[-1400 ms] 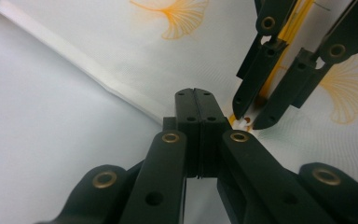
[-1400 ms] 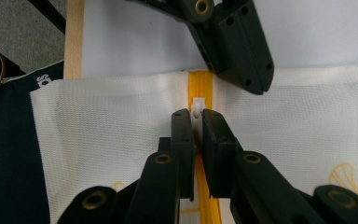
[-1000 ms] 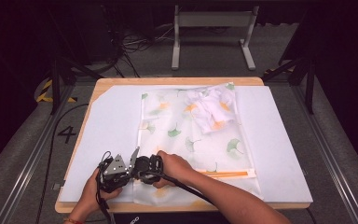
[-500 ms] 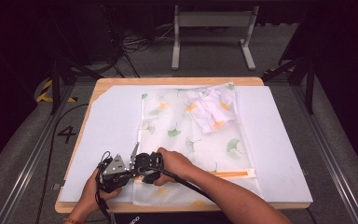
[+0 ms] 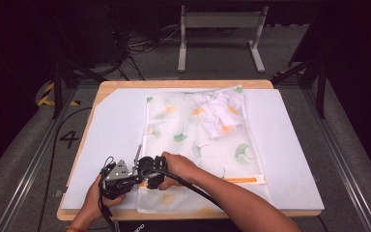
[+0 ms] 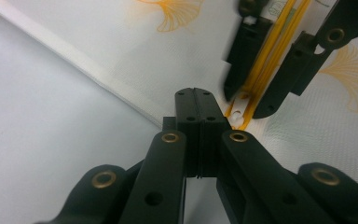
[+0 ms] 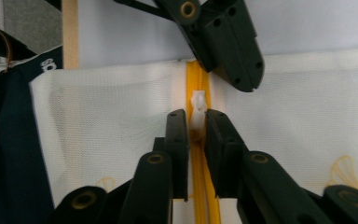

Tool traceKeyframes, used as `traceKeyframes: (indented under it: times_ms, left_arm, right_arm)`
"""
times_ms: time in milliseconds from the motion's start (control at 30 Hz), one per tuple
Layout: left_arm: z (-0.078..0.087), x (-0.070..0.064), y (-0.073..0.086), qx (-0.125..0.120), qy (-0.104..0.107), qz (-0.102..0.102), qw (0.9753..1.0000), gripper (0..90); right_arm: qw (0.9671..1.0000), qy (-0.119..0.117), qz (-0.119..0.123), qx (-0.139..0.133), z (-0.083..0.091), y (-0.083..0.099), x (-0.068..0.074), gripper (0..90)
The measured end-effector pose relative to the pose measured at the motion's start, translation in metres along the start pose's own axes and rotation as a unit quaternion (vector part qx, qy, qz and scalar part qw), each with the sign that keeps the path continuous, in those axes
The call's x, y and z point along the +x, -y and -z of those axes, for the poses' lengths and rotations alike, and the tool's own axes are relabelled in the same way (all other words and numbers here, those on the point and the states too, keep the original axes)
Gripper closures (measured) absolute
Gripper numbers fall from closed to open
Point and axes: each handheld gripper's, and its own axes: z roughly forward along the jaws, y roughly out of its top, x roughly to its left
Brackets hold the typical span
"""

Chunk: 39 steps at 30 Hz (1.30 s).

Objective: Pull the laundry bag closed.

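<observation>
High view: fixed above the near edge of the table [image 5: 101, 94], facing forward and down, far enough to take in the whole tabletop and the floor beyond. Left gripper view: mounted on the left gripper [image 6: 196, 100], looking along its jaws, very close to the mesh bag [image 6: 135, 51]. Right gripper view: same mounting on the right gripper [image 7: 196, 126], equally close. Shared by both gripper views: the orange zipper [image 7: 196, 77] end at the bag's corner.

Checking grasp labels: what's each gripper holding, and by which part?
The right gripper clamps the white zipper pull of the mesh bag. The left gripper is shut on the bag's edge beside the yellow zipper.
</observation>
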Motion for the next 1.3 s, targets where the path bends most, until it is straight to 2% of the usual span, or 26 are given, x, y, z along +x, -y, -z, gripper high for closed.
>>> traceKeyframes:
  times_ms: [67,100,167,200,233,300,433,567,633,667,700,733,800,867,900,933,967,1000,1067,1100,1167,1200,1300]
  left_arm:
    - [0.001,0.001,0.0,0.003,0.002,-0.001,1.0,90.0]
    - [0.002,0.003,0.0,0.003,0.003,0.0,1.0,90.0]
    - [0.002,0.004,0.0,0.003,0.002,-0.002,1.0,90.0]
    - [0.002,0.003,0.0,0.003,0.003,-0.003,1.0,90.0]
    - [0.002,0.004,0.0,0.005,0.008,-0.002,1.0,90.0]
    - [0.002,0.006,0.0,0.008,0.011,0.002,0.9999,90.0]
    - [0.002,0.008,0.0,0.009,0.018,0.012,0.9997,90.0]
    - [0.002,0.009,0.0,0.01,0.019,0.011,0.9997,90.0]
    - [0.002,0.009,0.0,0.01,0.018,0.012,0.9997,90.0]
    - [0.002,0.009,0.0,0.011,0.019,0.012,0.9997,90.0]
    - [0.002,0.01,0.0,0.011,0.019,0.011,0.9997,90.0]
    - [0.002,0.01,0.0,0.011,0.022,0.013,0.9996,90.0]
    - [0.001,0.01,0.0,0.01,0.023,0.016,0.9995,90.0]
    - [0.001,0.01,0.0,0.01,0.023,0.017,0.9995,90.0]
    - [0.001,0.01,0.0,0.01,0.023,0.017,0.9995,90.0]
    - [0.001,0.01,0.0,0.009,0.024,0.018,0.9995,90.0]
    - [0.001,0.01,0.0,0.01,0.023,0.018,0.9995,90.0]
    - [0.001,0.01,0.0,0.01,0.023,0.016,0.9996,90.0]
    - [0.001,0.01,0.0,0.011,0.022,0.016,0.9996,90.0]
    - [0.001,0.01,0.0,0.011,0.021,0.016,0.9996,90.0]
    - [0.001,0.009,-0.001,0.012,0.02,0.013,0.9996,90.0]
    - [0.001,0.009,-0.001,0.012,0.02,0.014,0.9996,90.0]
    - [0.001,0.01,-0.001,0.013,0.02,0.013,0.9996,90.0]
  right_arm:
    - [1.0,0.007,-0.003,-0.003,0.0,0.0,0.001,80.6]
    - [0.9999,0.004,0.011,-0.001,-0.001,0.001,0.002,81.1]
    - [0.9999,0.014,0.009,-0.003,-0.001,0.001,0.004,82.1]
    - [0.9999,0.009,0.005,-0.004,-0.001,0.001,0.004,83.8]
    - [0.9998,0.013,-0.006,-0.015,-0.003,0.002,0.005,84.0]
    - [0.9997,0.017,0.013,-0.013,-0.001,0.003,0.006,88.1]
    - [0.9986,0.038,0.031,-0.018,-0.001,0.003,0.009,89.5]
    - [0.998,0.048,0.033,-0.025,-0.001,0.006,0.01,89.7]
    - [0.9965,0.064,0.044,-0.031,0.0,0.008,0.013,89.8]
    - [0.9945,0.081,0.055,-0.038,0.0,0.01,0.017,89.8]
    - [0.9945,0.081,0.055,-0.038,0.0,0.01,0.017,89.8]
    - [0.9928,0.095,0.063,-0.036,0.0,0.011,0.021,89.9]
    - [0.9849,0.14,0.097,-0.029,-0.001,0.011,0.034,89.9]
    - [0.9807,0.161,0.108,-0.028,-0.001,0.011,0.041,90.0]
    - [0.9807,0.161,0.108,-0.028,-0.001,0.011,0.041,90.0]
    - [0.9792,0.166,0.113,-0.029,-0.001,0.011,0.042,90.0]
    - [0.9802,0.163,0.109,-0.031,0.0,0.013,0.043,90.0]
    - [0.9781,0.172,0.112,-0.032,0.0,0.014,0.043,90.0]
    - [0.9768,0.176,0.115,-0.04,0.001,0.018,0.044,90.0]
    - [0.9748,0.184,0.12,-0.042,0.001,0.02,0.044,90.0]
    - [0.976,0.177,0.118,-0.048,0.0,0.023,0.043,90.0]
    - [0.9742,0.185,0.119,-0.052,0.0,0.025,0.044,90.0]
    - [0.9724,0.192,0.119,-0.058,-0.002,0.028,0.048,90.0]
